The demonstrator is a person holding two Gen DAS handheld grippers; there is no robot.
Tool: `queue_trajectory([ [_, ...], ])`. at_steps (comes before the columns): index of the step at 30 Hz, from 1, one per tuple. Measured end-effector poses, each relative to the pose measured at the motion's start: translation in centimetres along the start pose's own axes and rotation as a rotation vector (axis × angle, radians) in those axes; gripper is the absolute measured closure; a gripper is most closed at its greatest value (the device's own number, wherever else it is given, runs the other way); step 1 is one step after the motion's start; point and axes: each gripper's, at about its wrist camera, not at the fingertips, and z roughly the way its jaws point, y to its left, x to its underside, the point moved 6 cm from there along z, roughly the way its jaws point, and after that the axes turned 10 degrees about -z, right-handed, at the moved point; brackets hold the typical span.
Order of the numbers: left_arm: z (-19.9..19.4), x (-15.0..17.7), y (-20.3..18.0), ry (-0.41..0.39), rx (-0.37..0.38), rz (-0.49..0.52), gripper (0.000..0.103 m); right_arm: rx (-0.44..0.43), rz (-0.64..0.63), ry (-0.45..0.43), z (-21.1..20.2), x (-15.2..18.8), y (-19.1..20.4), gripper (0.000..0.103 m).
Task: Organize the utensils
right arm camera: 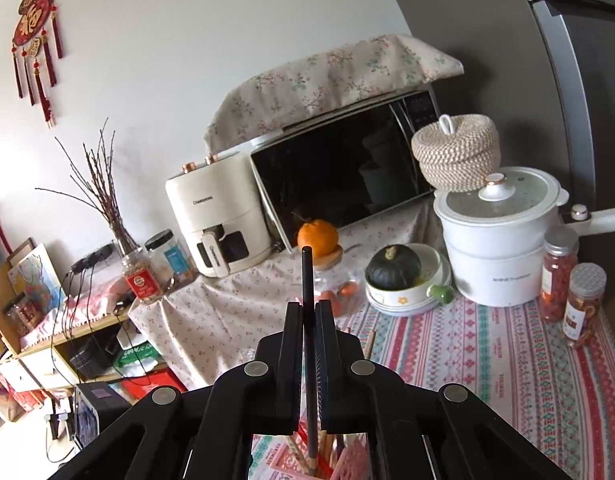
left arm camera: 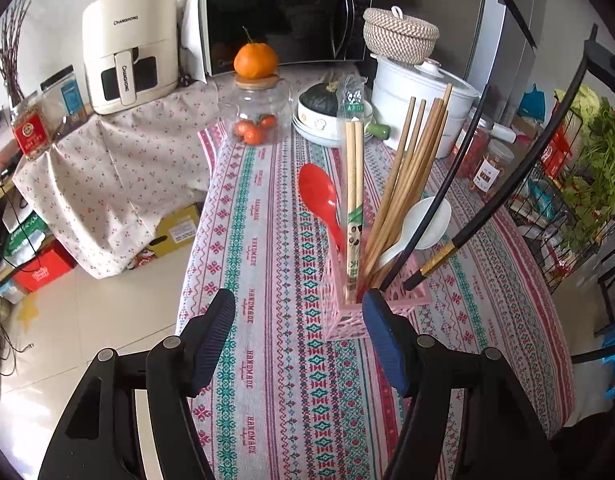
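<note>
A pink lattice utensil holder stands on the patterned tablecloth. It holds several wooden chopsticks, a wrapped pair of chopsticks, a red spoon, a white spoon and black chopsticks. My left gripper is open and empty, just in front of the holder. My right gripper is shut on a black chopstick that points up, directly above the holder. The right gripper shows at the left wrist view's right edge, on a gold-banded black chopstick.
At the table's far end stand a glass jar with an orange on its lid, a bowl with a dark squash, a white pot and snack jars. A microwave and air fryer sit behind. A wire vegetable rack stands on the right.
</note>
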Motion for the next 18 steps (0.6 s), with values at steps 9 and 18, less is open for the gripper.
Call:
queue_trajectory([
  [9,0.2,0.3,1.0,0.057,0.029,-0.02,0.034,0.065,-0.147,0.101,4.2,2.7,2.4,0.099],
  [18,0.2,0.2,1.0,0.062,0.039,-0.049,0.034,-0.003,-0.069,0.133,5.8,4.4,1.6,0.09],
])
